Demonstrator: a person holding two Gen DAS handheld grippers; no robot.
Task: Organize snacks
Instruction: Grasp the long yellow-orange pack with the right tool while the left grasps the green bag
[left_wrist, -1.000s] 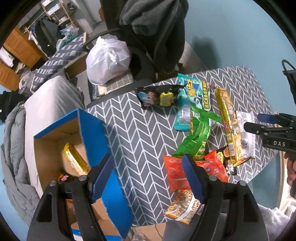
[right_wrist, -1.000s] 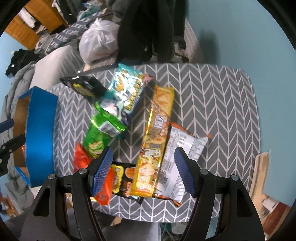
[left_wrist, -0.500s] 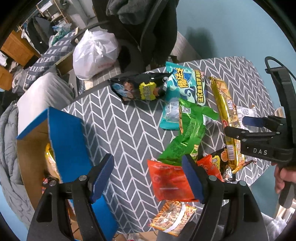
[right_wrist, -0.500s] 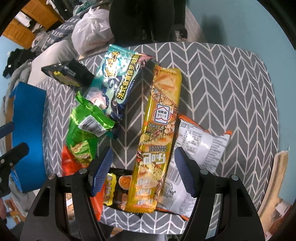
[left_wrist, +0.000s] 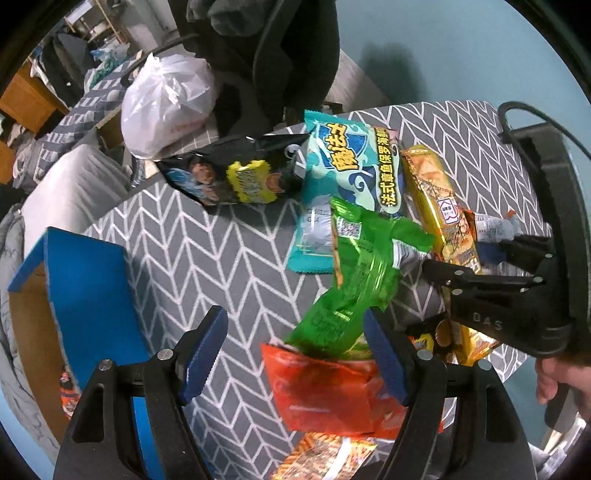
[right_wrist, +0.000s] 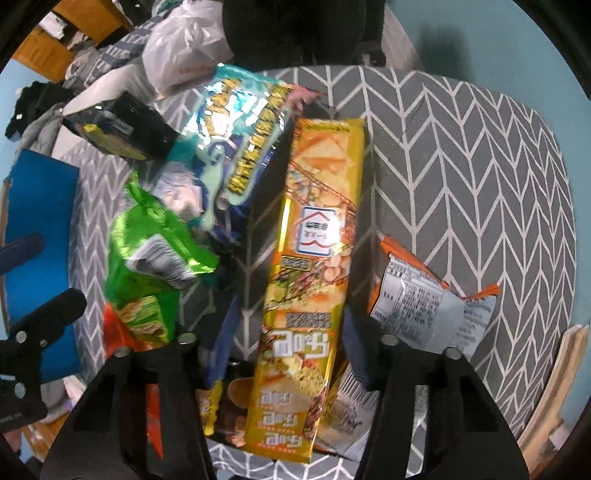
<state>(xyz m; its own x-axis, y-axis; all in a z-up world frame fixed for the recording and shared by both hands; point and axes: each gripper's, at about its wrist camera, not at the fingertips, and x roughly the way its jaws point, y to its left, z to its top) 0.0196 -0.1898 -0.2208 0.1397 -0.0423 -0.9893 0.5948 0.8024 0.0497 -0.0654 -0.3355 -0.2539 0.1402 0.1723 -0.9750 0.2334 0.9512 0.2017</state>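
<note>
Snack packets lie on a grey chevron table. In the left wrist view my left gripper is open and empty above the table, a green packet and a red packet by its right finger. In the right wrist view my right gripper is open, its jaws on either side of a long yellow packet; contact cannot be told. It also shows in the left wrist view. A teal packet, a black packet and a white-orange packet lie around.
A cardboard box with blue flaps stands at the table's left edge, with snacks inside. A chair with dark clothes and a white plastic bag are behind the table. A teal wall is at the right.
Both grippers have moved lower and closer to the packets. The right gripper's jaws have come down around the long yellow packet. The left gripper has shifted right, away from the box.
</note>
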